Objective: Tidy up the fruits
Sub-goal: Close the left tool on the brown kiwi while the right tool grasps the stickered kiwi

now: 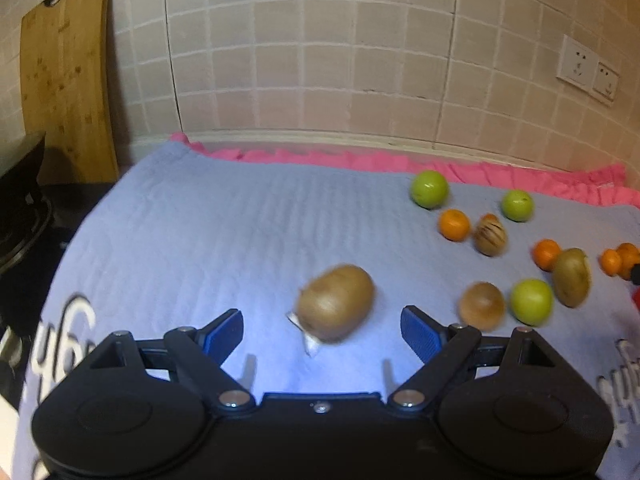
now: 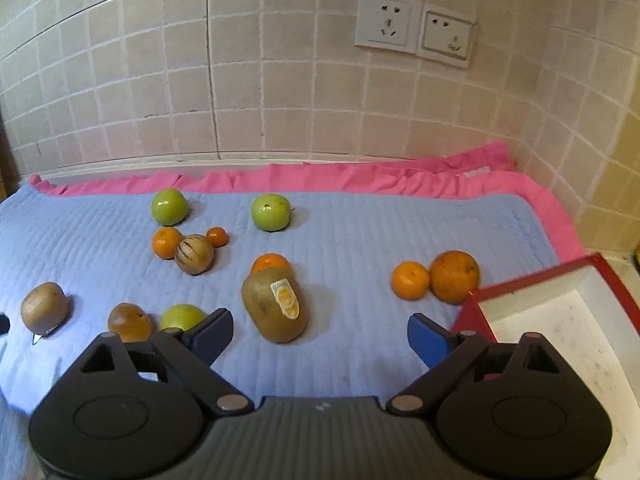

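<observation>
Fruits lie scattered on a blue quilted mat point(image 2: 360, 240). My left gripper point(image 1: 322, 332) is open, with a brown kiwi point(image 1: 335, 302) lying between and just beyond its blue fingertips. My right gripper point(image 2: 320, 332) is open, with a larger stickered kiwi point(image 2: 275, 304) just ahead of it, toward its left finger. Green apples point(image 2: 169, 207) point(image 2: 270, 212), oranges point(image 2: 454, 276) point(image 2: 410, 280) point(image 2: 166, 242), a striped brown fruit point(image 2: 194, 254) and a brown pear-like fruit point(image 2: 129, 321) lie on the mat. The left kiwi also shows in the right wrist view point(image 2: 43, 306).
A red box with a white inside point(image 2: 560, 320) sits at the mat's right edge. A pink cloth point(image 2: 360, 180) lines the tiled wall, which has two sockets point(image 2: 414, 28). A wooden cutting board point(image 1: 66, 76) and a black stove point(image 1: 22, 200) stand at the left.
</observation>
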A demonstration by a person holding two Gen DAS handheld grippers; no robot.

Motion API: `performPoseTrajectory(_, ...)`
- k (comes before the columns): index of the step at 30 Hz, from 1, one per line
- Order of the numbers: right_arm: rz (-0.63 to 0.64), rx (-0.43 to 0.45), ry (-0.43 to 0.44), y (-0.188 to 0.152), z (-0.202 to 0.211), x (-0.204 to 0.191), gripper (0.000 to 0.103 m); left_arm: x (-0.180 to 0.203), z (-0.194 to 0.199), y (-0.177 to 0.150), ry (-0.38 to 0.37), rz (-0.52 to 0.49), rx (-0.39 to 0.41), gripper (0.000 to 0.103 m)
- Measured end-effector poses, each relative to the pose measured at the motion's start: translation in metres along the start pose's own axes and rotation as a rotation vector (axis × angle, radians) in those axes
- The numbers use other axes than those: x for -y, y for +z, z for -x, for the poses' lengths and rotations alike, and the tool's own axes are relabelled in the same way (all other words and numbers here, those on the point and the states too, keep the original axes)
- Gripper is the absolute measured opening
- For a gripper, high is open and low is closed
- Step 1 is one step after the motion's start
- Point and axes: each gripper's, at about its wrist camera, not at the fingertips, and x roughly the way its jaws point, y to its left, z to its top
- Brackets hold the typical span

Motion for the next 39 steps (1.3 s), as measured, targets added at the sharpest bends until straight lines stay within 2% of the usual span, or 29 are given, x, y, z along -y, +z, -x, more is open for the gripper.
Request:
performPoseTrajectory(4,0.022,-0.019,0.044,0.011,-0.029,0.012,0.086,0.001,-0.024,0.013,-0.02,-0.087,-0.002,0.102)
performPoseTrajectory(9,0.036,-0.052,0.111,0.019,-0.057,0.012,0.084,0.01,-0.05,0.018,-0.072,-0.16,-0.033,0.102)
performPoseTrajectory(13,0.073,-0.06,0.14,0.019,-0.073,0.003,0.082,0.009,-0.068,0.019,-0.144,-0.155,-0.076,0.102)
performPoseTrajectory(15,0.099,-0.071,0.138,0.02,-0.082,-0.004,0.079,0.009,-0.077,0.02,-0.158,-0.15,-0.102,0.102)
performPoseTrajectory(17,0.116,-0.077,0.145,0.02,-0.088,-0.009,0.077,0.009,-0.085,0.02,-0.162,-0.15,-0.119,0.096)
performPoseTrajectory(18,0.122,-0.082,0.146,0.019,-0.091,-0.011,0.077,0.009,-0.088,0.02,-0.168,-0.147,-0.131,0.084)
performPoseTrajectory(24,0.139,-0.097,0.164,0.019,-0.102,-0.019,0.07,0.008,-0.098,0.016,-0.136,-0.136,-0.158,0.073)
performPoseTrajectory(29,0.134,-0.111,0.181,0.018,-0.108,-0.02,0.056,0.007,-0.096,0.015,-0.129,-0.133,-0.149,0.072)
performPoseTrajectory(39,0.087,-0.085,0.192,0.013,-0.097,-0.012,0.055,0.005,-0.077,0.013,-0.118,-0.097,-0.126,0.071)
